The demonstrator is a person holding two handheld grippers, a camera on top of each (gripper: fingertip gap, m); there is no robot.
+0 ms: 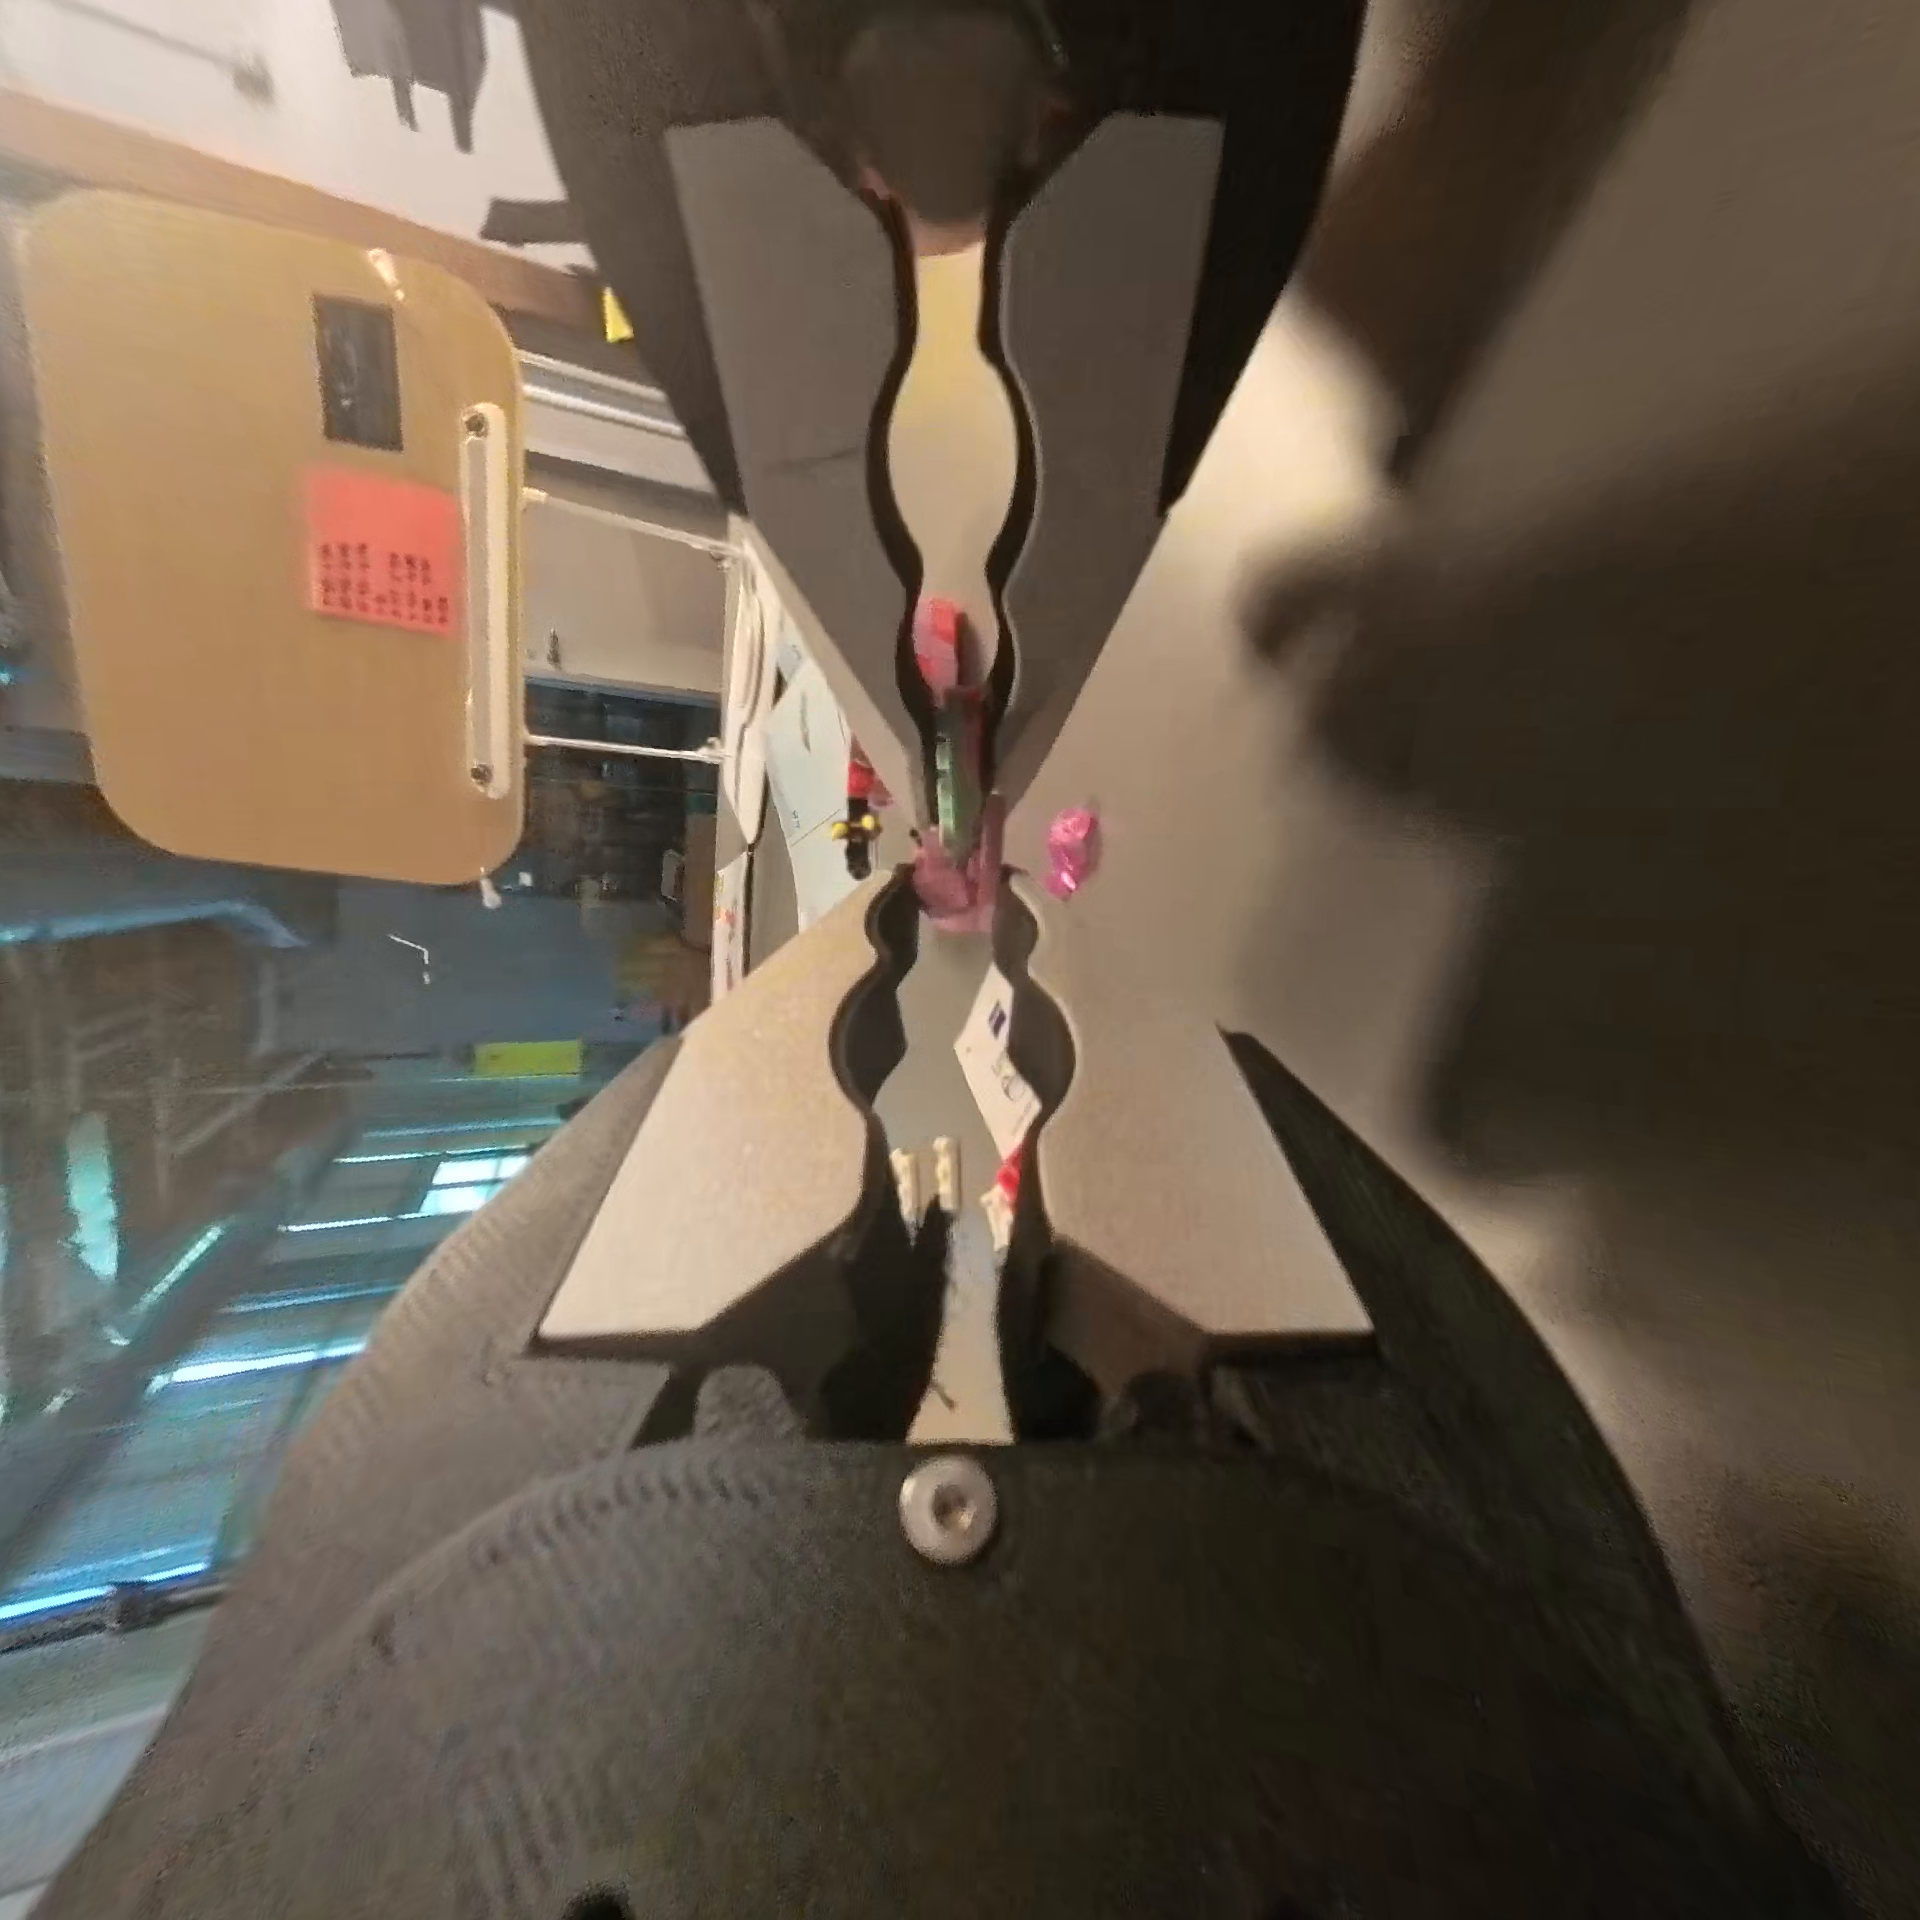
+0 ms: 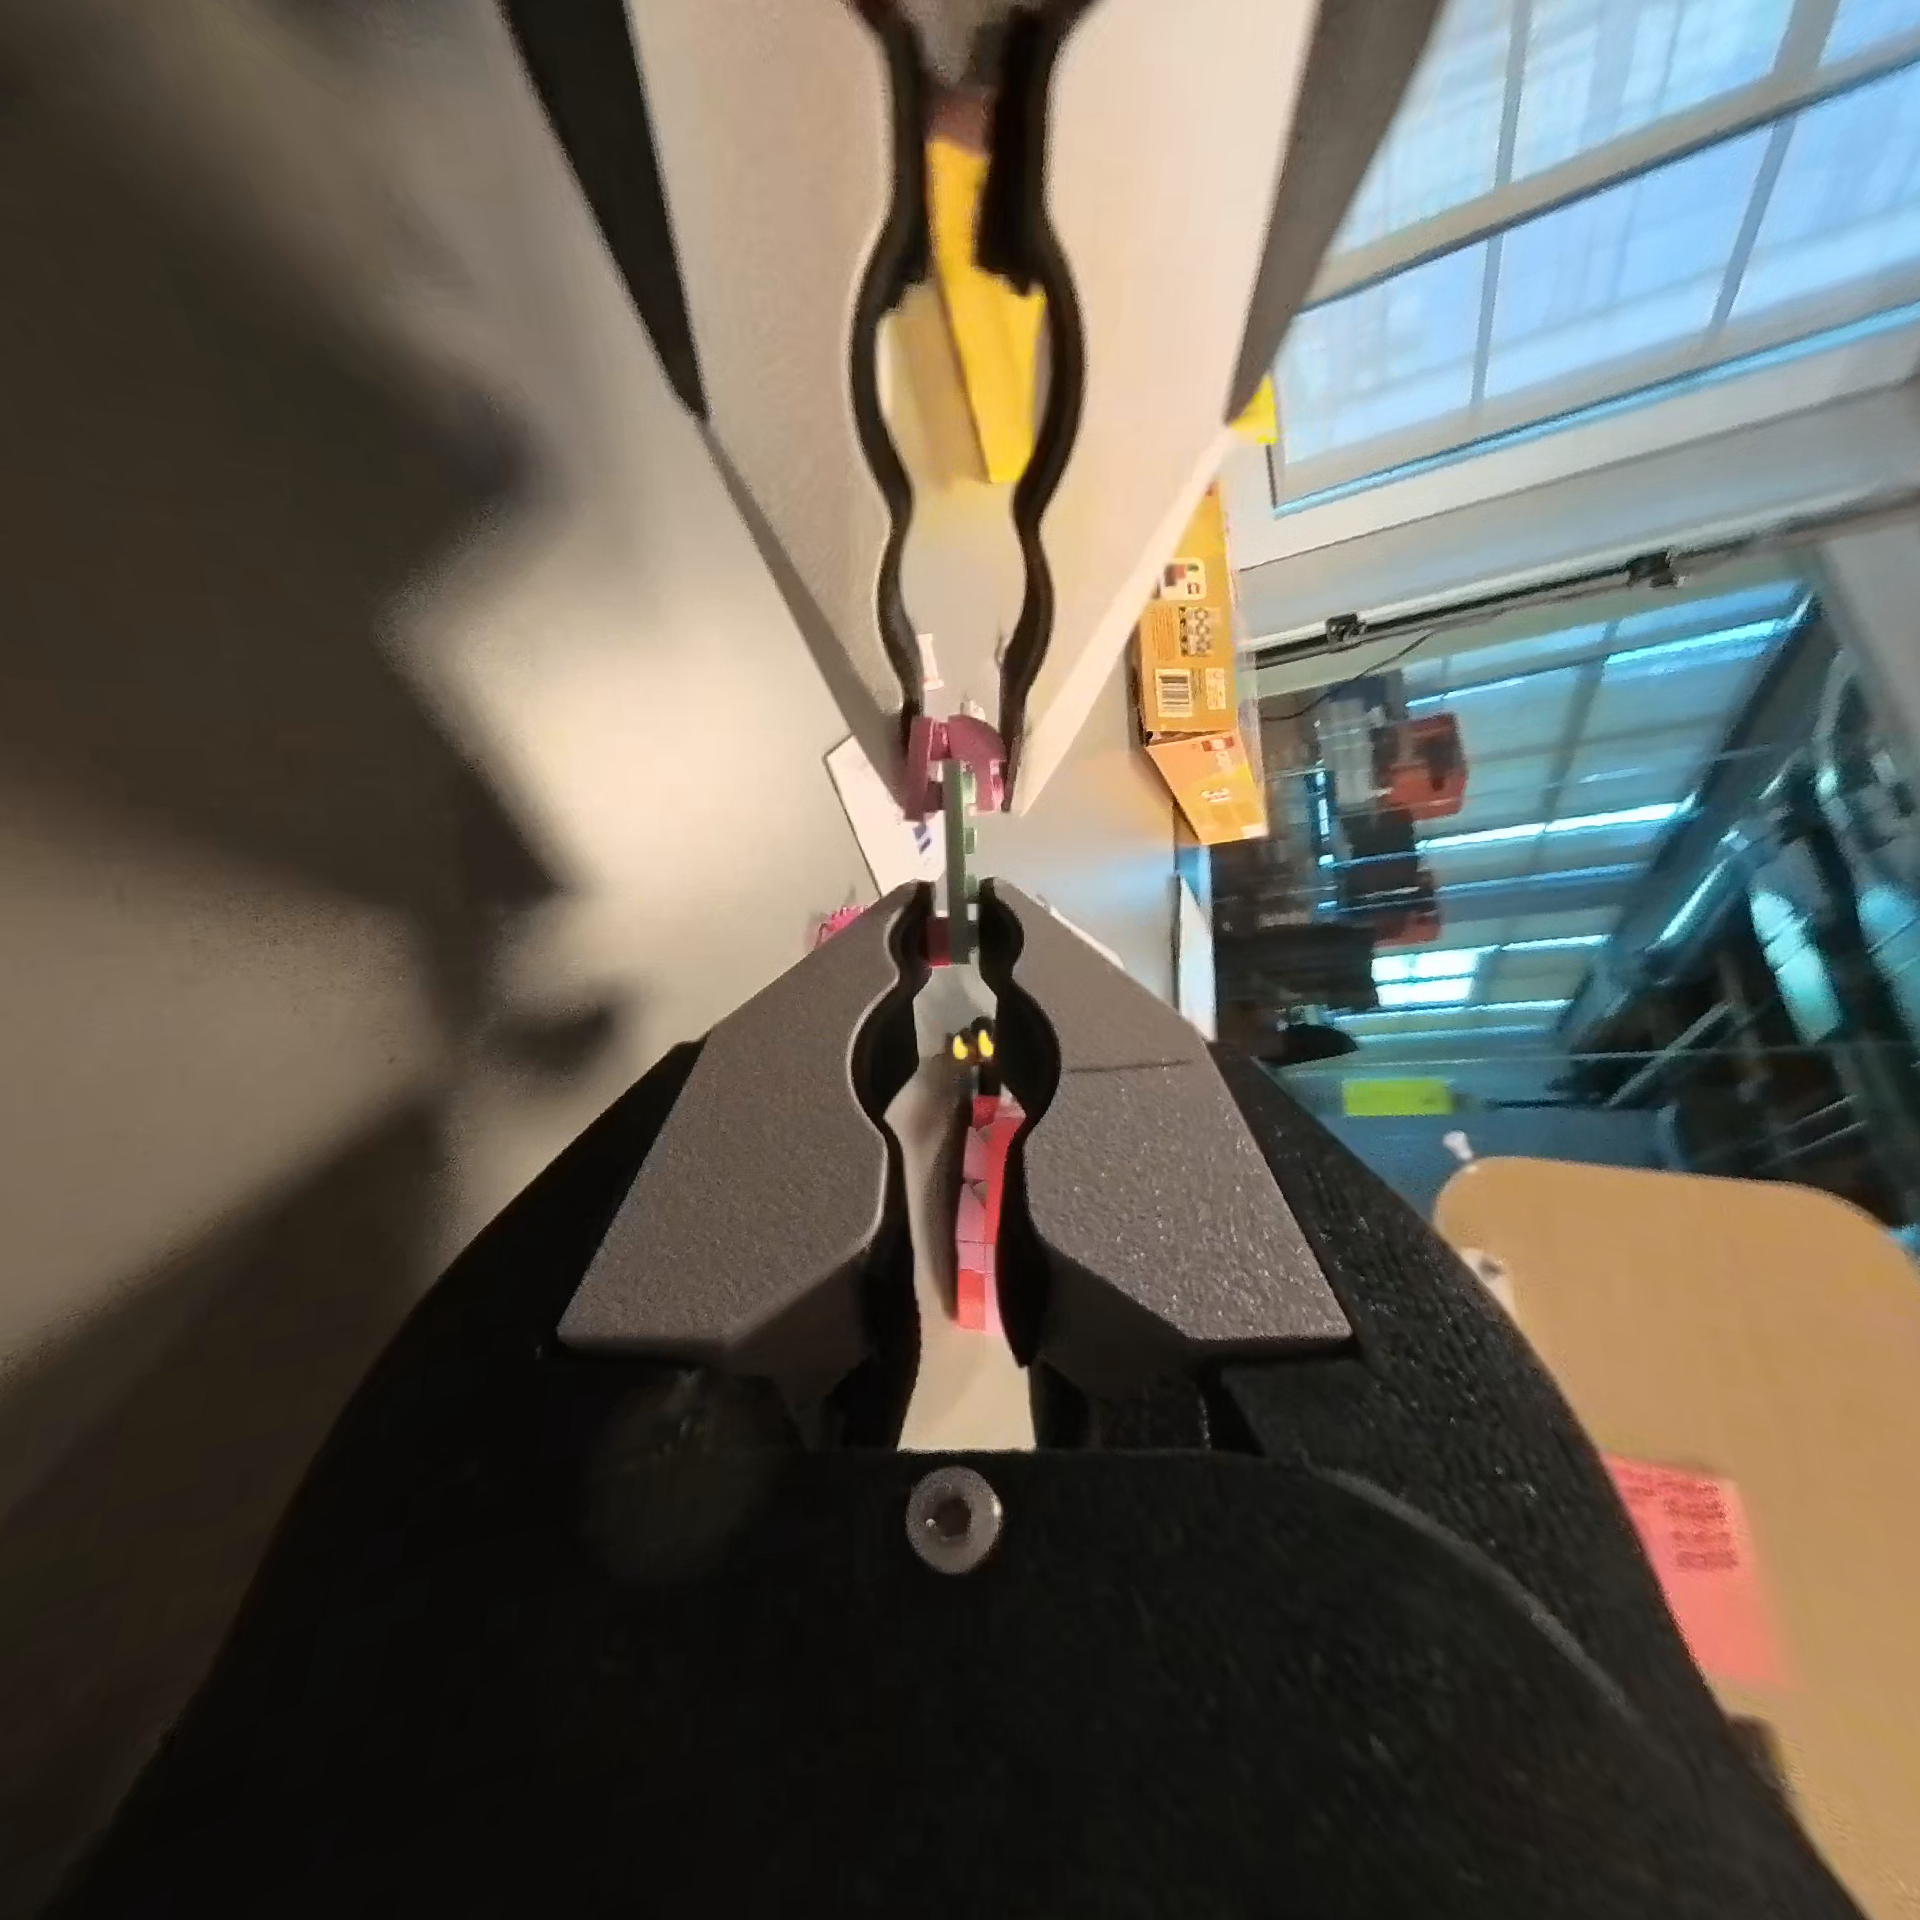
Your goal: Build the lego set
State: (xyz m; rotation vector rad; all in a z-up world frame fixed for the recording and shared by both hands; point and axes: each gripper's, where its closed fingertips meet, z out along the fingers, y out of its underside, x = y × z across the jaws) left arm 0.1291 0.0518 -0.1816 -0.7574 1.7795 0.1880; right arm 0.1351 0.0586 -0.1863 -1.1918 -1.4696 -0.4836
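At the centre of the right wrist view, the right gripper [image 2: 954, 920] is clenched on one end of a thin green toy-brick plate [image 2: 961, 842], both pads pressing its flat faces, with a small dark-red piece [image 2: 940, 945] wedged at that same end. The plate runs straight up the frame to the left gripper [image 2: 951, 758], which comes down from the top edge and is clamped on a cluster of magenta bricks [image 2: 951, 764] fixed to the plate's far end. In the left wrist view the same cluster [image 1: 951, 883] sits between the left gripper's [image 1: 956, 878] fingertips at mid-frame, the green plate [image 1: 951, 779] leading up into the right gripper's [image 1: 956, 727] tips, so the piece is held in the air between the two tools above the pale table [image 1: 1195, 623]. I judge it very light and stiff but slick: hard plastic held edge-on can swivel between the pads, and the stud joints would likely pop apart if the tools twist or pull against each other. The flat faces of the plate and the blockier magenta end look like the safest holds. Further out, a crumpled pink wrapper [image 1: 1075, 842] lies just right of centre, a white card [image 1: 997, 1049] below it, a red brick build [image 2: 982, 1226] low between the right fingers, and orange cardboard boxes [image 2: 1195, 707] to the right.
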